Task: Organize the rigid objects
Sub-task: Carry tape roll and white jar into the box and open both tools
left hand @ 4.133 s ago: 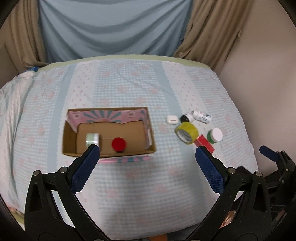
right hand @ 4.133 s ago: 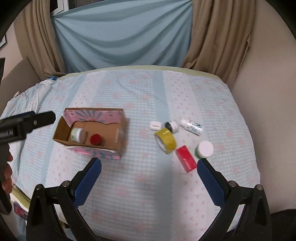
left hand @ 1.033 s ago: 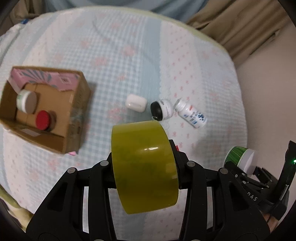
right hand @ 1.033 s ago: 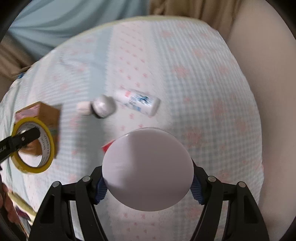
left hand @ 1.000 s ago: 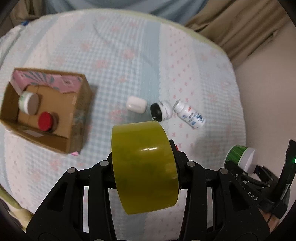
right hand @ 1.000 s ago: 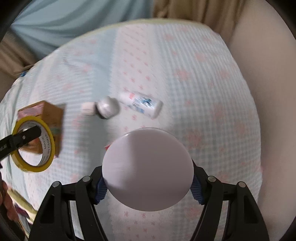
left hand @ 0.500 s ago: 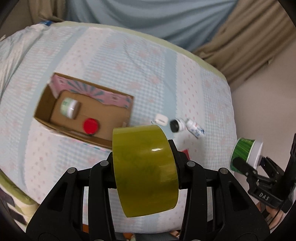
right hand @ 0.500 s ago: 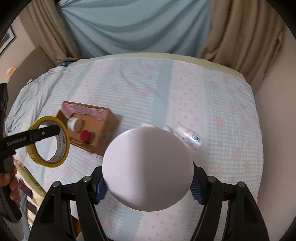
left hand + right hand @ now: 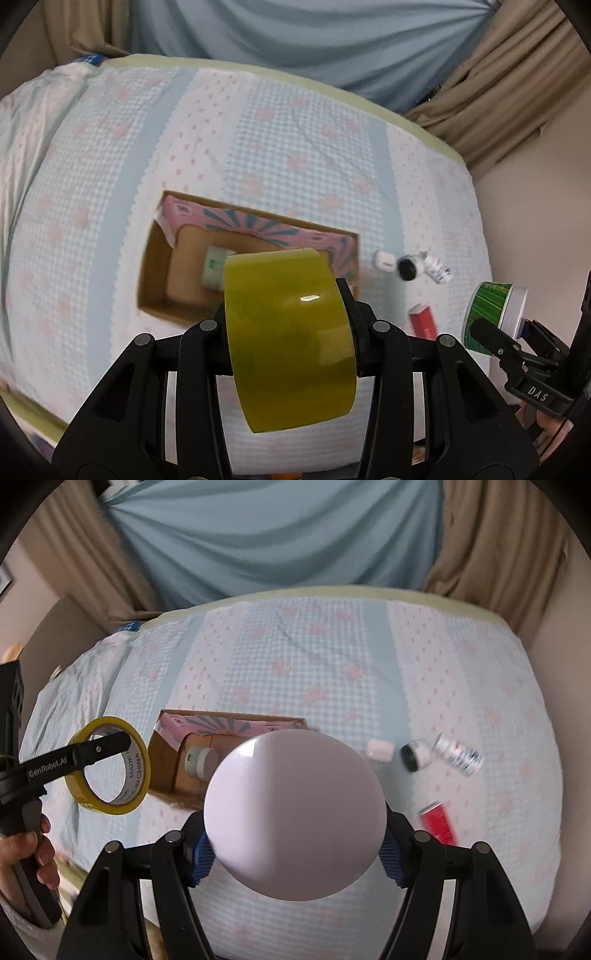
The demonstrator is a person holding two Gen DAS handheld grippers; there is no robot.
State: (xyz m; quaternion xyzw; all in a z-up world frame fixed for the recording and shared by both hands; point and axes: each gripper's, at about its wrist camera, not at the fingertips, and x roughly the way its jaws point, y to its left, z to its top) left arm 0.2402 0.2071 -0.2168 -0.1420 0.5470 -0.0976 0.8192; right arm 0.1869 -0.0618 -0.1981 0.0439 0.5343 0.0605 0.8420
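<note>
Yellow roll of packing tape [image 9: 291,339] gripped across its width in left tongs [image 9: 290,332], held above the bed | green round jar with white lid [image 9: 295,814] clamped in right tongs [image 9: 295,845] | open cardboard box [image 9: 159,273] just beyond both tongs | red flat box [image 9: 437,821], white case [image 9: 378,748], two small bottles [image 9: 439,756] right of right tongs on checked bedspread [image 9: 332,657].

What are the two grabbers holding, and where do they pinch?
The left tool pinches the yellow tape roll by its flat sides. The right tool pinches the white-lidded green jar at its lid's edges.
</note>
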